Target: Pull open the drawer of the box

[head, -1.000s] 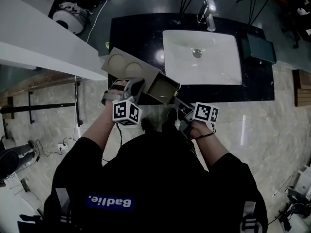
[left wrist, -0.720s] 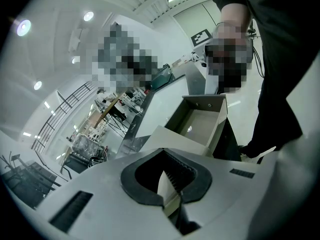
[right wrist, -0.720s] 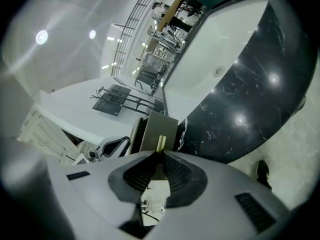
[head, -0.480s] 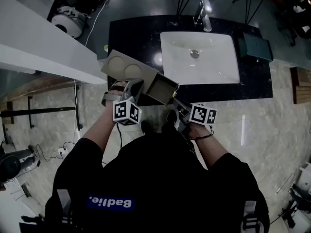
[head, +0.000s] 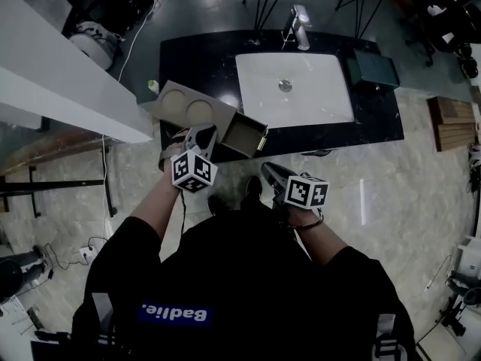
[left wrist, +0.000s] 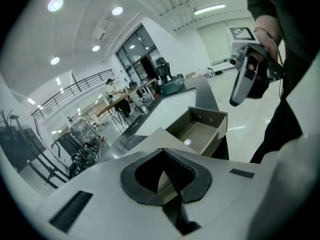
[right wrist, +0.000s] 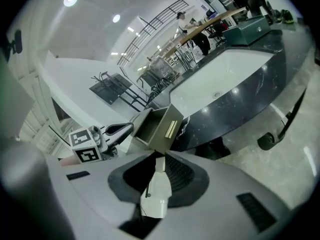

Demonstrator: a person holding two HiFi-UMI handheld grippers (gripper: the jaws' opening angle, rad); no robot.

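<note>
Standing open: drawer at the desk's left end

Drawer (head: 242, 135) is out of the tan box (head: 184, 102), above and left of centre in the head view, at the near edge of the dark desk (head: 376, 119). A pale handle (right wrist: 171, 128) shows on its front. Left gripper (head: 201, 137) is clamped on the box's near corner, just left of the drawer. Right gripper (head: 270, 174) hangs lower right of the drawer, apart from it, jaws parted on nothing. White sink (head: 293, 89) sits right of the box.
</note>
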